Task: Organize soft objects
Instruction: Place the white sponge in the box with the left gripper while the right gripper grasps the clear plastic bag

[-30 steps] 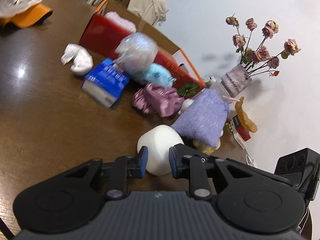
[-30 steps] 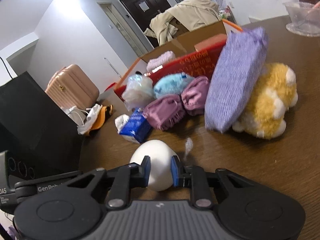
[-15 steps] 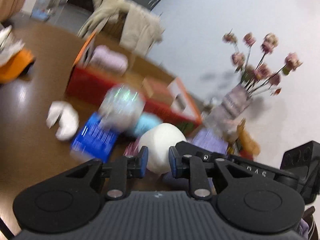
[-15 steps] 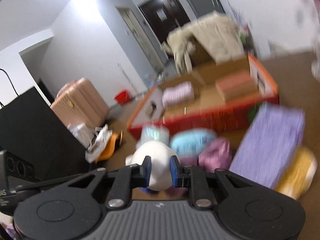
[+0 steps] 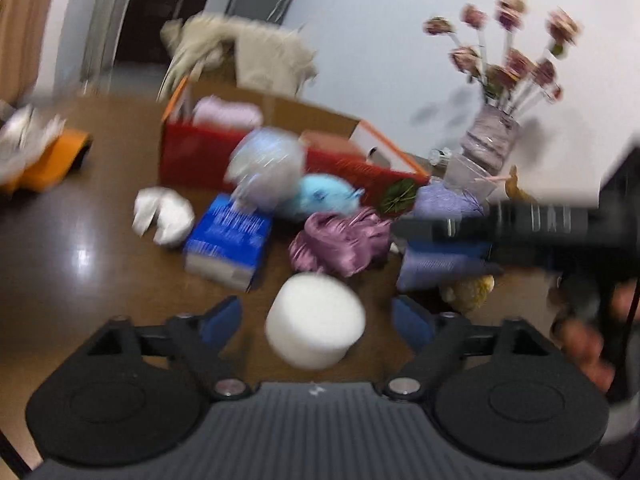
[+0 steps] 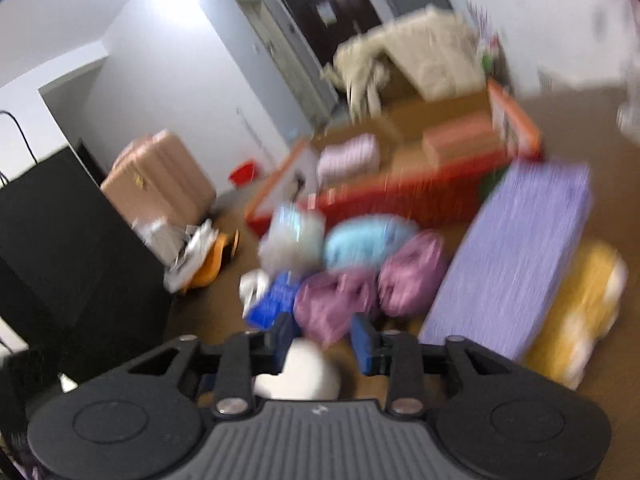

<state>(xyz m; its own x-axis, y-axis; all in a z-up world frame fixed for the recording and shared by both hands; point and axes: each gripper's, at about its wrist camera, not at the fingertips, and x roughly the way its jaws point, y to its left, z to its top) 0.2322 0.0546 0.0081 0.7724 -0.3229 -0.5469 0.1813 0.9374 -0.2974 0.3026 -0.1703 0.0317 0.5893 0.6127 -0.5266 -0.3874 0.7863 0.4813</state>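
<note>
White foam cylinder (image 5: 315, 321): loose between the left hand-held gripper (image 5: 316, 320) pads, which have just sprung wide apart and touch nothing; flat end upward. Right hand-held gripper (image 6: 322, 338): just part-opened, cylinder low at its left pad, contact unclear. Red box (image 5: 208, 156) beyond, across the desk (image 5: 80, 280).

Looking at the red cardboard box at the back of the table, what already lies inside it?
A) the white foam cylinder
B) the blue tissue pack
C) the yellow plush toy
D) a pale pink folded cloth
D: a pale pink folded cloth lies inside the red box, while the yellow plush toy, the blue tissue pack and the white foam cylinder are all outside it.
</note>
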